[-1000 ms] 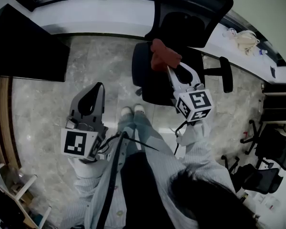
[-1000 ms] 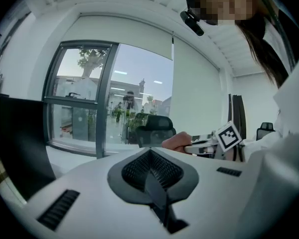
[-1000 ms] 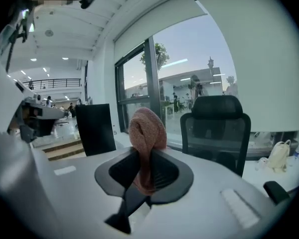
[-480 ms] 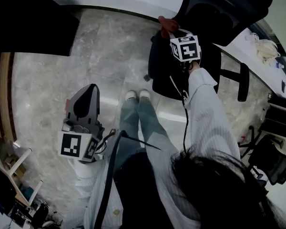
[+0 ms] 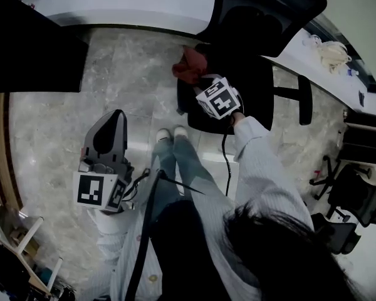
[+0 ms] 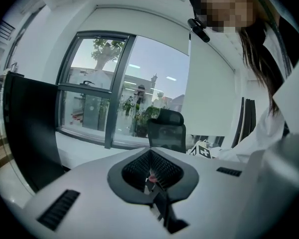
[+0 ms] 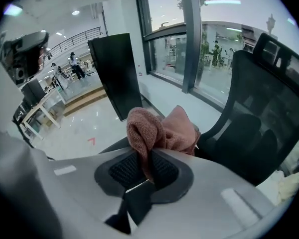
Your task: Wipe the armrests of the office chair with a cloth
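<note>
My right gripper [image 5: 199, 80] is shut on a reddish-pink cloth [image 5: 188, 66] at the left side of the black office chair [image 5: 257, 74], over where its left armrest [image 5: 185, 96] lies. In the right gripper view the cloth [image 7: 157, 128] bunches up out of the shut right gripper [image 7: 149, 164], with the chair's backrest [image 7: 259, 108] just to its right. The chair's other armrest [image 5: 304, 99] sticks out on the far side. Low at the left, away from the chair, my left gripper [image 5: 114, 123] is held shut on nothing; the left gripper [image 6: 150, 172] points toward the chair [image 6: 167, 128].
A tall black panel [image 5: 31, 49] stands at the left by the white window ledge [image 5: 131, 8]. A white desk with a pale bundle [image 5: 331, 54] runs along the right. More black chairs [image 5: 357, 199] stand at the right. The person's feet [image 5: 169, 133] are on the marble floor.
The right gripper with the cloth has swung from the chair's seat out to its far left edge, then back down and toward me along that side. The left gripper has stayed put.
</note>
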Demonstrator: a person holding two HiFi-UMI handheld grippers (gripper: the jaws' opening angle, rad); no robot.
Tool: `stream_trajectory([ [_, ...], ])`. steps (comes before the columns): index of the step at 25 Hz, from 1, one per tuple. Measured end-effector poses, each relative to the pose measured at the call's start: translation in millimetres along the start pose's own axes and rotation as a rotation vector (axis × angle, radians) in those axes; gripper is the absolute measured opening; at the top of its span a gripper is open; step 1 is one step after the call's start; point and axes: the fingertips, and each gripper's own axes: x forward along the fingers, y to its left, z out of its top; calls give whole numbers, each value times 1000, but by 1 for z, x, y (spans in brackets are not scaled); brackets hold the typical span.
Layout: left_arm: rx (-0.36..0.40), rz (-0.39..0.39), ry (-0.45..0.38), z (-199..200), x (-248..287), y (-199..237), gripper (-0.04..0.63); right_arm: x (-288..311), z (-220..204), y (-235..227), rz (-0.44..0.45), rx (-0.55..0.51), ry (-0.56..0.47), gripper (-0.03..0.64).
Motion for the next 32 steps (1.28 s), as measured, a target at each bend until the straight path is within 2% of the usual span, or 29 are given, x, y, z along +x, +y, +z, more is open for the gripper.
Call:
stream_trajectory([
  [4,22,-45,-11,8,7,-16,3,-24,-30,49,73,-24,2,55],
  [7,22,-51,-27,10,7,-23,3,-39,-51,84,109,-49,17,55],
  [11,10,-52,-31,8,4,-27,3,-50,-64,97,123,-77,19,55],
  [14,4,-34,-26,7,0,-23,3,-45,-53,82,104,-88,-6,55],
  [17,1,-5,-11,1,-5,-16,3,-32,-34,46,34,-106,-23,56],
  [22,6,32,40,-15,-18,7,3,6,11,-29,-87,-36,-18,57],
  [26,5,58,45,-17,-25,22,3,25,31,-78,-178,5,19,57],
  [29,-3,74,42,-14,-28,31,3,32,40,-95,-215,46,29,57],
  [32,-10,75,43,-13,-24,36,3,35,40,-90,-210,62,41,57],
])
